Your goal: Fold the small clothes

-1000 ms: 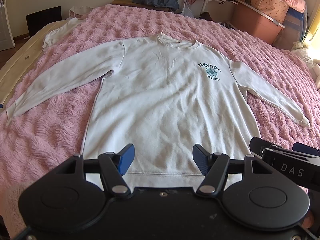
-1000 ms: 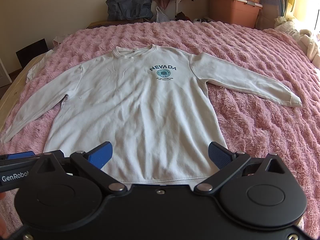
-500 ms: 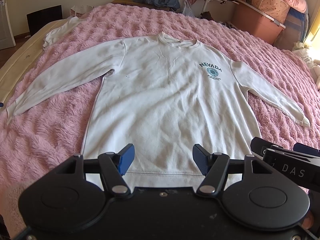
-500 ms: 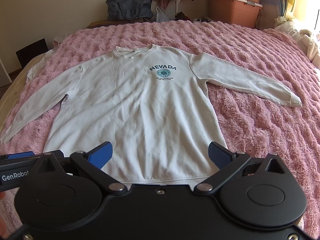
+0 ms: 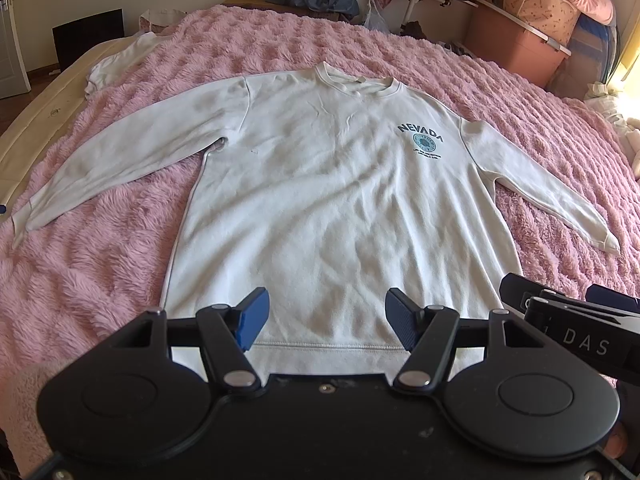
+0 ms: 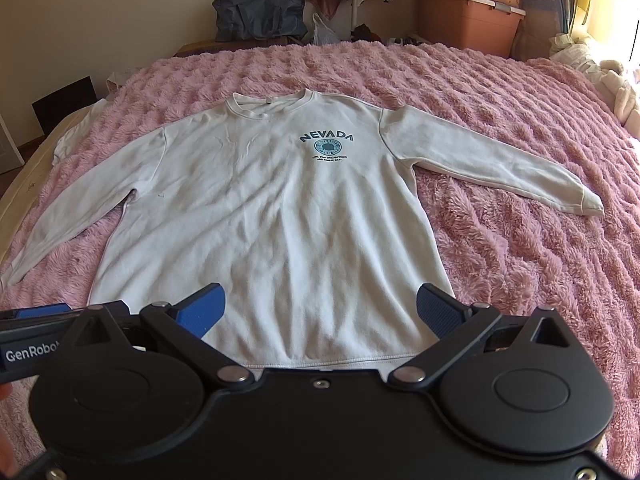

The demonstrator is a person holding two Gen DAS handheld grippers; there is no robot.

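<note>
Flat on the pink fleece blanket covering the bed lies the white sweatshirt, front up, sleeves spread, while left tool and right tool hover above its hem, both wide open, empty.

- A sweatshirt lies flat on the bed, sleeves spread to both sides.
- Both grippers sit before its hem, left gripper beside right gripper.
</note>
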